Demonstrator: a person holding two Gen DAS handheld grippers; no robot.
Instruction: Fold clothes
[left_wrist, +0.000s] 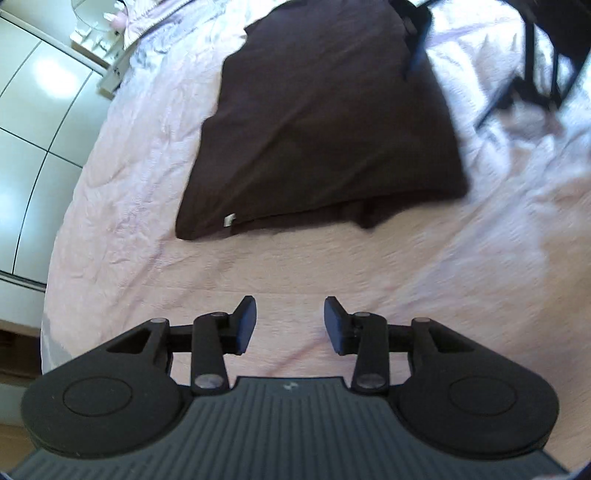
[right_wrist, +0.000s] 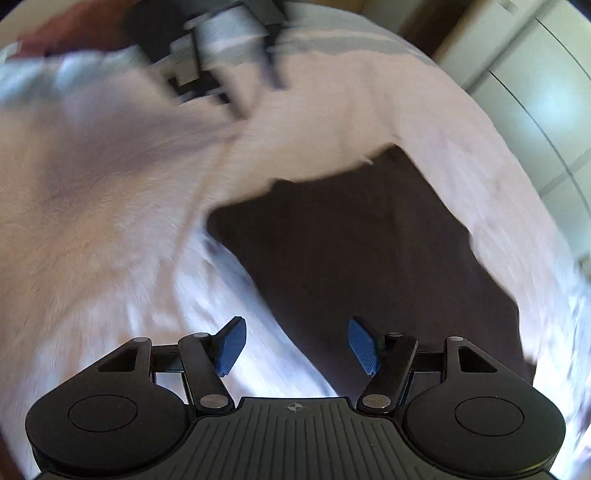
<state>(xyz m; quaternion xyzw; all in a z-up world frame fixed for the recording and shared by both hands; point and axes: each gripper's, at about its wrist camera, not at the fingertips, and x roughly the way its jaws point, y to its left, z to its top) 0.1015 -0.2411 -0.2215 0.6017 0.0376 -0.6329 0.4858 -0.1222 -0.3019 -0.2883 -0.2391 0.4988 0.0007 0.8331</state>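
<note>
Pale pink bedspread (left_wrist: 332, 266), wrinkled, filling most of both views; white cabinet doors (left_wrist: 33, 110) at 9 o'clock in the left wrist view, at 2 o'clock in the right wrist view. Dark brown folded garment (left_wrist: 325, 122) flat on the spread, at 12 o'clock from the left gripper (left_wrist: 290, 325), well apart from its fingertips; small white tag (left_wrist: 229, 220) at the near left corner of the cloth. Left gripper over bare bedding, fingers apart, nothing between them. Right gripper (right_wrist: 295, 345) with blue pads (right_wrist: 232, 347) spread wide and empty; same garment (right_wrist: 369, 251) at 1 o'clock, running under the right-hand finger, contact not discernible. Heavy blur across the right wrist view. Dark frame-like object (left_wrist: 535, 62) at 1 o'clock in the left view, too smeared to identify.
</note>
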